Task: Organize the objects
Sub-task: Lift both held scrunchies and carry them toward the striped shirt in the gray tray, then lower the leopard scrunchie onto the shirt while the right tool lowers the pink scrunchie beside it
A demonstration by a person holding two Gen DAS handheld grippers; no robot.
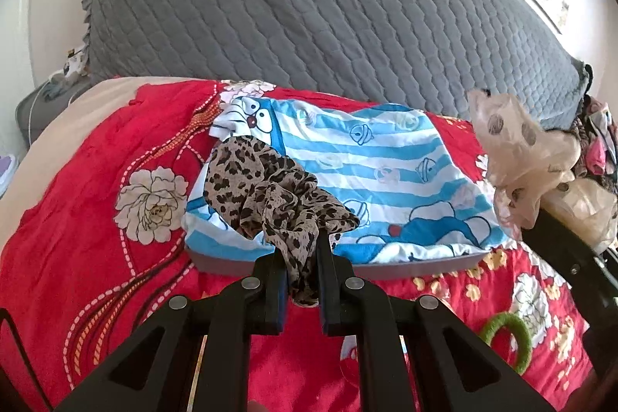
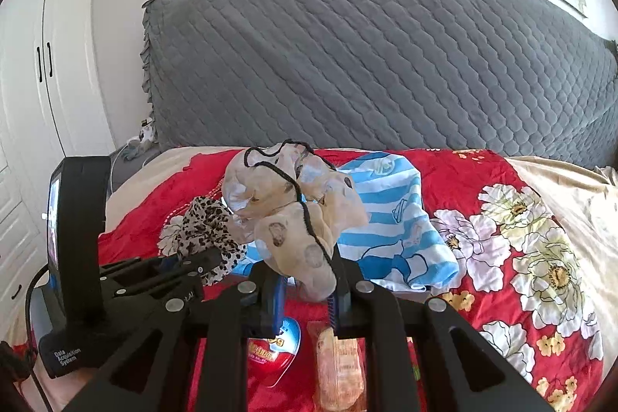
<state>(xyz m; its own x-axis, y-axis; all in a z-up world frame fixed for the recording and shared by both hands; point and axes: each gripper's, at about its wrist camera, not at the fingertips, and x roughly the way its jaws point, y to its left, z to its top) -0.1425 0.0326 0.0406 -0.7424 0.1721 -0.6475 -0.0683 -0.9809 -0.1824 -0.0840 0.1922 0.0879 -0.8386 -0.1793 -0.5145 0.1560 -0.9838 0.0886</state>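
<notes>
Nearest the right wrist camera, a red heart-shaped packet (image 2: 275, 350) and a clear snack wrapper (image 2: 340, 369) are lying on the red floral bedspread (image 2: 463, 180) under the right claw (image 2: 309, 290). If that claw is dipping low, it could be crushing or dragging them.

The right claw is pinching shut on a sheer beige spotted scarf (image 2: 293, 215), and a thin black cord (image 2: 305, 215) is running across the fabric and down between the fingers. The cord could be snagging on a finger, so the scarf might not be falling free on release.

The left claw (image 1: 302, 257) is clamping tight on a bunched leopard-print scarf (image 1: 270, 192), most of which is draping forward onto the blue-striped cartoon cloth (image 1: 386, 157) that is covering a flat grey cushion (image 1: 405, 267). Only a narrow twist is sitting between the pads, so the slippery fabric could be sliding out. Its trailing end could also be dragging the striped cloth askew.

The two claws are working close together, the spotted scarf (image 1: 521, 149) hanging just right of the leopard one; the loose ends could be tangling.

To the near right a green ring (image 1: 510, 342) is lying on the bedspread, clear of both. Farther back, the grey quilted headboard cover (image 1: 309, 6) is standing untouched.
</notes>
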